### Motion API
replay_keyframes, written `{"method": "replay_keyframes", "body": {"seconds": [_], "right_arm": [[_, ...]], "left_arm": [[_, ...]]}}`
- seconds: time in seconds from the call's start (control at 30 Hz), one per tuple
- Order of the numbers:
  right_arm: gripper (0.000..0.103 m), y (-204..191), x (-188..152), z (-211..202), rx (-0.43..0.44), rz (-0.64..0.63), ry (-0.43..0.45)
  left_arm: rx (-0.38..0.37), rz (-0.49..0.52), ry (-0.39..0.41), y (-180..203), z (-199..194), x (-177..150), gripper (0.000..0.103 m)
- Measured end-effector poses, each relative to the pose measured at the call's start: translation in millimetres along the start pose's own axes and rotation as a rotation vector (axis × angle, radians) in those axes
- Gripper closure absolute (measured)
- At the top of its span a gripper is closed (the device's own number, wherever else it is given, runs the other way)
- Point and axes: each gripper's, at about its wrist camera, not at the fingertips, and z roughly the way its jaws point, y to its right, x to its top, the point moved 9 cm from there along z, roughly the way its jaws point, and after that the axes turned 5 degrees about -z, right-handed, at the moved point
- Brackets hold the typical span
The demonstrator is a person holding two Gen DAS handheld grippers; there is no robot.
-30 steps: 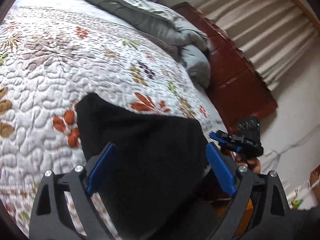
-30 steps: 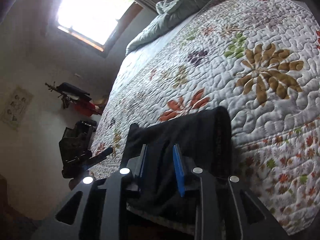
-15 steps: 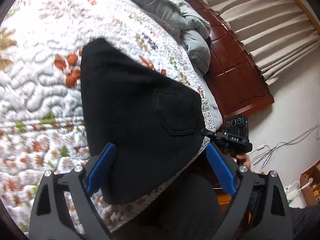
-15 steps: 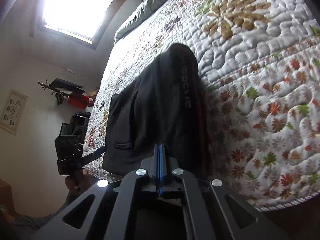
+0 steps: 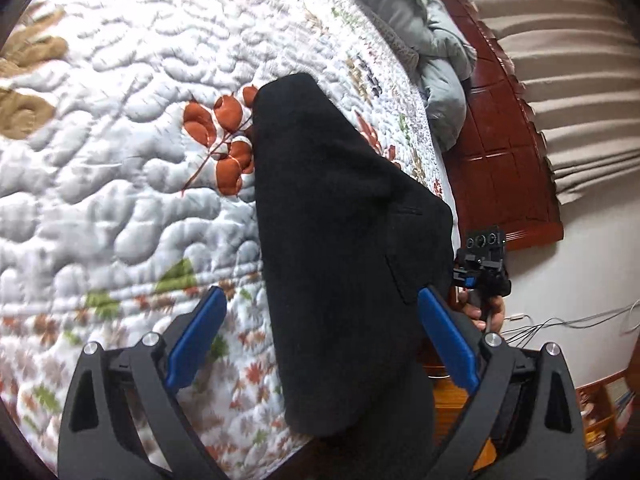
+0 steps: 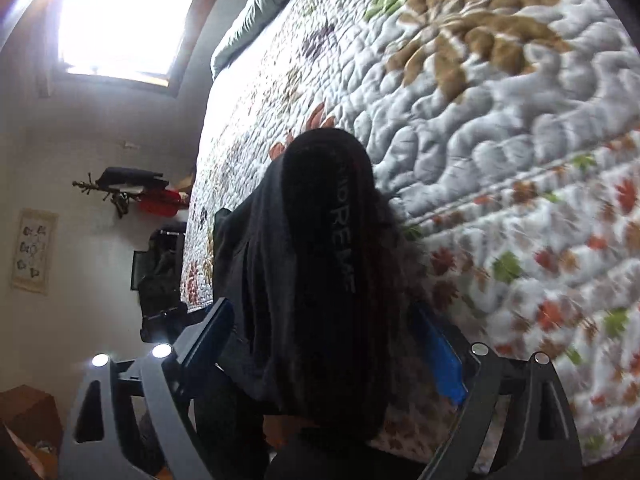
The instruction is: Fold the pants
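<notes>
The black pants (image 5: 336, 240) lie folded in a long strip on the flowered quilt (image 5: 120, 200), their near end hanging over the bed's edge. My left gripper (image 5: 320, 332) is open, its blue pads (image 5: 196, 336) standing wide on either side of the cloth without touching it. In the right wrist view the pants (image 6: 320, 264) show grey lettering along one leg. My right gripper (image 6: 326, 336) straddles them; its jaws are opening and the pads do not press on the cloth. The right gripper (image 5: 480, 264) also shows beyond the pants, held by a hand (image 5: 492, 316).
A bunched grey duvet (image 5: 440, 52) lies at the far end of the bed against a red-brown wooden board (image 5: 508, 152). Beige curtains (image 5: 580, 80) hang behind it. Cables (image 5: 580, 324) trail on the floor. A bright window (image 6: 120, 20) and a wall rack (image 6: 128, 192) are on the other side.
The right gripper closed on the pants, then spread wide off them. Both grippers came down toward the bed's edge. The pants now lie longer across the quilt. The left stayed open.
</notes>
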Motion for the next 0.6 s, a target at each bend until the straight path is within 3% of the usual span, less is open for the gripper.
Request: {"method": "replay_keyframes", "body": {"seconds": [0.27,0.4,0.47,0.5,0.53,0.57,0.6], "right_arm": [[0.006,-19,-3,33,0.026,-0.033,-0.045],[0.008,-20,-6,41,-0.006,-0.064,-0.054],[0.025,-20,-9,44,-0.051,-0.069,-0.053],[0.032,-23,-8,47,-0.074,-0.074,-0.054],[0.046,-25,-10,48,-0.078,-0.079,-0.053],[0.057,-30,-9,47,-0.079,-0.091,-0.049],[0.06,-34,-10,45,-0.088,-0.107,-0.043]], "left_arm": [[-0.029,-0.005,-0.061,12,30,4,0.004],[0.042,0.047,-0.062,16,42,0,0.005],[0.044,0.028,-0.046,15,44,3,0.009],[0.063,0.013,-0.034,12,43,5,0.024],[0.09,0.0,-0.027,8,42,6,0.031],[0.105,-0.012,-0.023,4,41,7,0.045],[0.111,-0.021,-0.023,1,40,8,0.054]]}}
